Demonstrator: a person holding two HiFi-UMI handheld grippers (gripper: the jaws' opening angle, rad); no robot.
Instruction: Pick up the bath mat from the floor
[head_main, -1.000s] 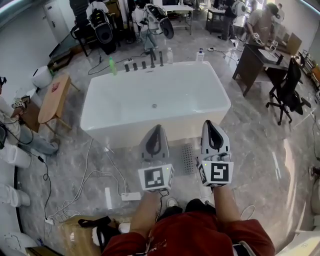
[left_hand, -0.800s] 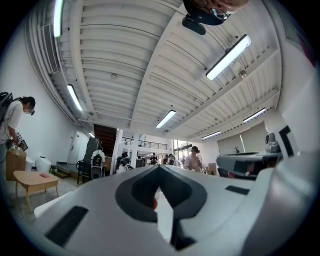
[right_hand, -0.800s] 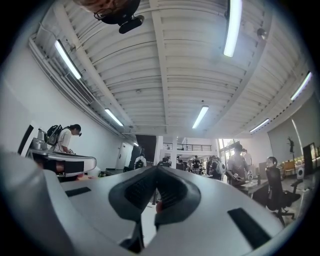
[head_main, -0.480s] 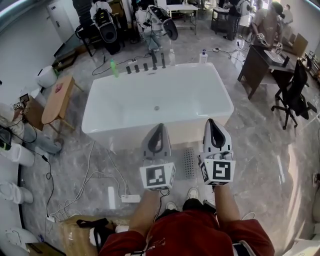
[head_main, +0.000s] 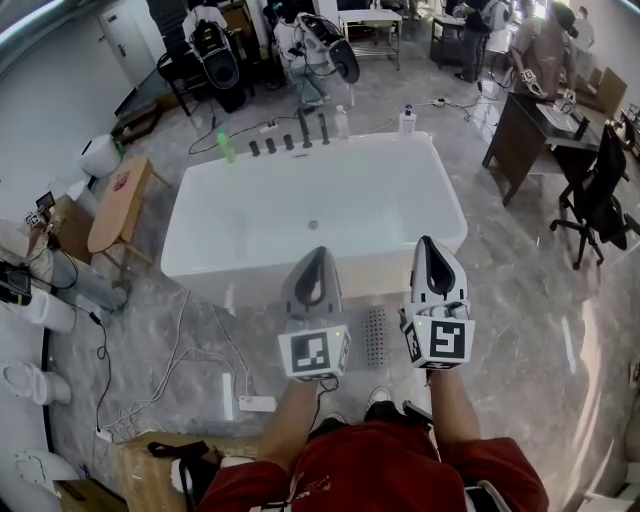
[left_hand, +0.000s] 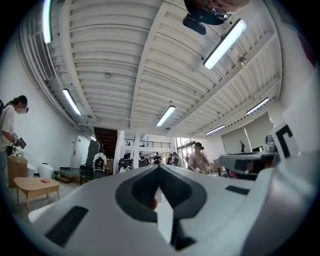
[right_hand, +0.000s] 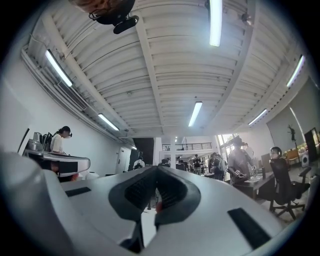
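The left hand-held gripper (head_main: 317, 252) and right hand-held gripper (head_main: 428, 241) are clenched empty; the bath mat (head_main: 375, 336) seems grey, dotted.

A red shirt (head_main: 385, 468); left gripper (head_main: 317, 252) and right gripper (head_main: 428, 242) are grey-white with black-patterned marker cubes (head_main: 313, 354).

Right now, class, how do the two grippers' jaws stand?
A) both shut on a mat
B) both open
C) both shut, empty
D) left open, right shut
C: in each gripper's own view, the left gripper and the right gripper show jaws closed together with nothing between them.
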